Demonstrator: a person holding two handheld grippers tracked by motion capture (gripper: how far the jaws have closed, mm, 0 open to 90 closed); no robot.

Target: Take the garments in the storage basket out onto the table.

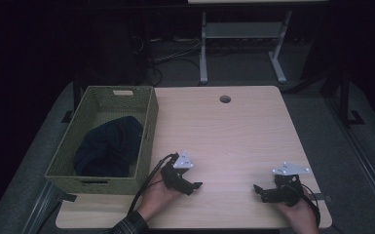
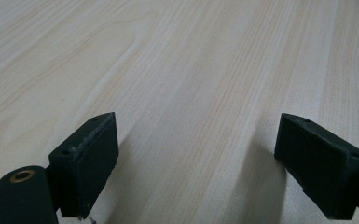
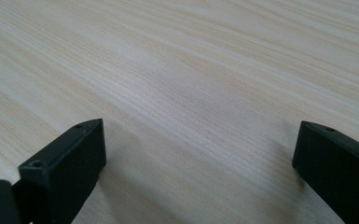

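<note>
The pale wood-grain rectangular table [image 1: 234, 141] carries the whole scene, and places here are told from the olive-green woven rectangular basket [image 1: 148, 131] standing at the table's left edge. Inside that basket lies a crumpled dark navy cloth [image 1: 108, 146], bunched toward its near end and wholly within its walls. Judging from this, the putting-away looks finished: the cloth sits in the basket, and nothing else lies on the tabletop to be gathered.

The left gripper [image 1: 194, 185], black with a grey three-cornered plate, rests on the table just to the right of the basket's near corner, its jaws spread wide with bare wood between them. The right gripper [image 1: 258, 191], of the same make, lies well apart from the basket, toward the table's near right corner; its jaws also stand apart on nothing. Neither touches the basket or the cloth. What seems left is, at most, withdrawing the hands.
</note>
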